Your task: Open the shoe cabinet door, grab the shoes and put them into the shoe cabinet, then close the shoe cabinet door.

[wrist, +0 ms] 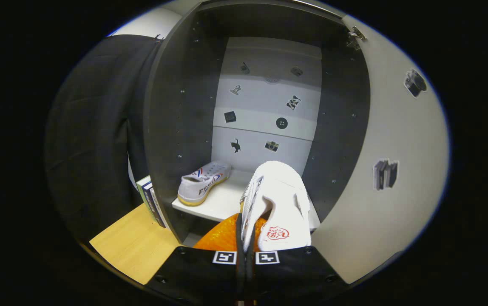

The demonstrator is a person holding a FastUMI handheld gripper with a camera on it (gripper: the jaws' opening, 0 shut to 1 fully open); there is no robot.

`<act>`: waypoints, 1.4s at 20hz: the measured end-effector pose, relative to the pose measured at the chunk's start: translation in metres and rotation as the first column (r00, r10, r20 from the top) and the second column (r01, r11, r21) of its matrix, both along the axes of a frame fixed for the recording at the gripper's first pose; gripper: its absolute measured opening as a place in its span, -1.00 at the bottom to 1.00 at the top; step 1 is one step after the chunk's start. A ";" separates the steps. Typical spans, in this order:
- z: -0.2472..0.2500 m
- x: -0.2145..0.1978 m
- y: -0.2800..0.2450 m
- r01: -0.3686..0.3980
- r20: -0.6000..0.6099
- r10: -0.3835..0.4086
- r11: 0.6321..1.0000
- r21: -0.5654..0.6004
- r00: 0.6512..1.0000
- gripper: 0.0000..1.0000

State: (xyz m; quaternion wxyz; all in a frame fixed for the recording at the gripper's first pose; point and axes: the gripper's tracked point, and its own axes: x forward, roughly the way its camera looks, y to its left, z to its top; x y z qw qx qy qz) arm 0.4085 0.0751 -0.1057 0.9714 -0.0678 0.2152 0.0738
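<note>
The shoe cabinet (176, 127) stands open straight ahead, its door (388, 161) swung out to the right. One white sneaker (203, 182) with a yellowish sole lies on the cabinet's white bottom shelf (222, 202), at the left. My gripper (246, 255) is shut on the second white sneaker (280, 204), pinching its side wall near the heel. This shoe points into the cabinet, its toe over the shelf's right part, its red heel logo facing me. Both black fingers (197, 265) press close together with barely a gap.
Dark side walls of the cabinet flank the opening, the door's hinge (356, 36) at the top right. Books (152, 202) lean against the cabinet's left outside, on a wooden floor (133, 242). An orange thing (222, 236) lies just below the held shoe. Black cloth hangs at the left.
</note>
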 end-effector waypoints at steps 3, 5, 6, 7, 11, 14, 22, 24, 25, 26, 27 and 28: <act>0.011 0.041 -0.002 0.014 0.011 -0.014 1.000 0.026 1.000 -0.96; 0.015 0.066 -0.007 0.027 0.021 -0.027 1.000 0.017 0.999 -0.96; 0.017 0.078 -0.009 0.032 0.024 -0.032 0.999 0.021 0.999 -0.96; 0.018 0.090 -0.010 0.034 0.022 -0.035 0.999 0.028 0.999 -0.96; 0.022 0.134 -0.015 0.040 0.032 -0.041 0.999 0.018 0.999 -0.96; 0.020 0.162 -0.016 0.035 0.029 -0.035 0.999 -0.007 0.999 -0.96; -0.041 0.210 -0.031 0.054 -0.082 -0.055 0.998 -0.022 0.995 -0.96; -0.054 0.213 -0.033 0.055 -0.107 -0.058 0.998 -0.028 0.993 -0.96; -0.060 0.216 -0.034 0.055 -0.115 -0.059 0.998 -0.033 0.992 -0.96; -0.065 0.217 -0.034 0.057 -0.122 -0.061 0.998 -0.033 0.991 -0.96; -0.066 0.219 -0.032 0.058 -0.122 -0.061 0.998 -0.028 0.991 -0.96; -0.068 0.220 -0.030 0.061 -0.125 -0.063 0.998 -0.021 0.990 -0.96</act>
